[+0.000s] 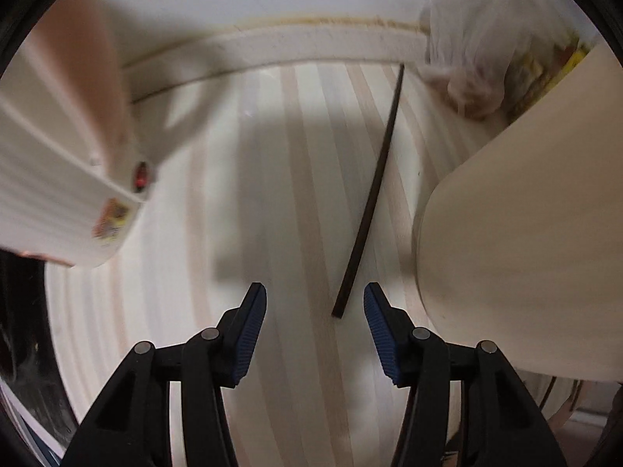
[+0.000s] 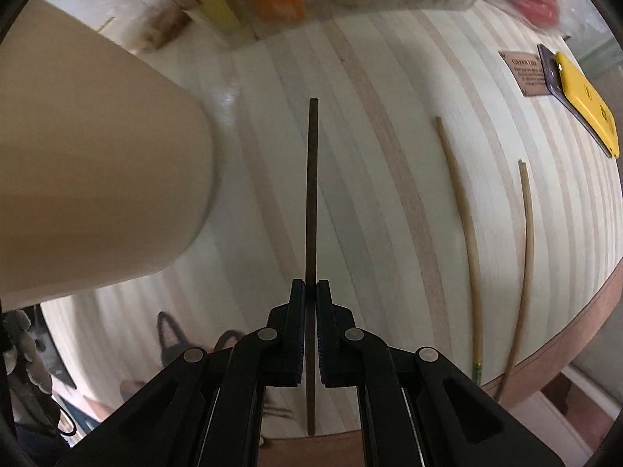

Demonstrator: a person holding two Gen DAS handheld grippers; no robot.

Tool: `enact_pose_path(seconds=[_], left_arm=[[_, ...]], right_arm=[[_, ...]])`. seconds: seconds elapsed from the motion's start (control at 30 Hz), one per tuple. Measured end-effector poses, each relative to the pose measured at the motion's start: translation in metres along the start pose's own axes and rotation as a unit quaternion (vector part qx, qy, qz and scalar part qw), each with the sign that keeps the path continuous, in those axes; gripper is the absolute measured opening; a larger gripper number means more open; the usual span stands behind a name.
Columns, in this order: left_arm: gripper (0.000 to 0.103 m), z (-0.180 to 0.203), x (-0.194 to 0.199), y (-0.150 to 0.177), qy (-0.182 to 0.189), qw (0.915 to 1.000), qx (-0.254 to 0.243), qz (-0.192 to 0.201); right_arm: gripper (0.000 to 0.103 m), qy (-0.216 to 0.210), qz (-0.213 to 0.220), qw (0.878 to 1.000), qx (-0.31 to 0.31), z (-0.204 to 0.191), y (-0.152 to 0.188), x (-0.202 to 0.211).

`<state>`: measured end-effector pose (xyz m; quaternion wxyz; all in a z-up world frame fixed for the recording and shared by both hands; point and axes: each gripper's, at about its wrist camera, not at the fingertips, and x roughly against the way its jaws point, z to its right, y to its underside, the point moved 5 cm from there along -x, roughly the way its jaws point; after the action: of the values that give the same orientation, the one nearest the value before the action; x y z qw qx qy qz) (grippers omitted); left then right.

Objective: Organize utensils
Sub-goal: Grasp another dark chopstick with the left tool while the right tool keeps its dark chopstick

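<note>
The left gripper (image 1: 315, 303) is apart and empty above the table (image 1: 272, 194), while the right gripper (image 2: 310, 292) is clamped on a dark chopstick (image 2: 312, 194).

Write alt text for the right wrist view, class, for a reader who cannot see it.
The right gripper is shut on a dark chopstick above a striped table. A beige cup stands to the left, and two pale chopsticks lie to the right.

Left gripper (image 1: 315, 303) jaws apart, right gripper (image 2: 310, 286) jaws clamped, both pointing steeply down.
</note>
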<state>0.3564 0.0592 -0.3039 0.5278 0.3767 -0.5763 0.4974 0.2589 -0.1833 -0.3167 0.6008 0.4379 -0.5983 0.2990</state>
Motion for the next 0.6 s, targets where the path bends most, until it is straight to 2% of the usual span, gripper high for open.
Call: enact_pose_path(seconds=[0.03,0.1,0.13,0.17,0.3,0.4,0.47,0.57,0.6], left_arm=[[0.047,0.002,-0.004,0.000,0.001,1.0000,-0.005,-0.002],[0.029,0.008,-0.011,0.000,0.000,0.9998,-0.018,-0.002],[0.020,0.012,-0.010,0.001,-0.013,0.9994,-0.030,0.007],[0.008,0.014,-0.010,0.002,-0.014,0.9992,-0.036,0.009],[0.006,0.016,-0.006,0.011,-0.021,0.9994,-0.024,0.013],[0.005,0.010,-0.001,0.030,-0.033,0.9994,-0.002,0.010],[0.004,0.005,0.008,0.052,-0.037,0.9991,0.021,0.005],[0.004,0.007,0.022,0.101,-0.041,0.9980,0.047,-0.013],[0.004,0.011,0.028,0.127,-0.038,0.9972,0.058,-0.028]], right_arm=[[0.005,0.004,0.001,1.000,-0.006,0.002,0.000,-0.003],[0.005,0.012,0.002,1.000,-0.012,0.004,-0.002,-0.006],[0.005,0.017,0.003,1.000,-0.017,0.006,-0.002,-0.009],[0.005,0.021,0.002,1.000,-0.020,0.008,-0.001,-0.011],[0.005,0.033,0.000,0.999,-0.025,0.012,0.001,-0.016],[0.005,0.037,0.001,0.999,-0.016,0.015,0.006,-0.017],[0.005,0.036,0.002,0.999,-0.004,0.013,0.008,-0.017],[0.005,0.034,0.004,0.999,0.017,0.011,0.016,-0.018],[0.005,0.033,0.003,0.999,0.026,0.011,0.019,-0.018]])
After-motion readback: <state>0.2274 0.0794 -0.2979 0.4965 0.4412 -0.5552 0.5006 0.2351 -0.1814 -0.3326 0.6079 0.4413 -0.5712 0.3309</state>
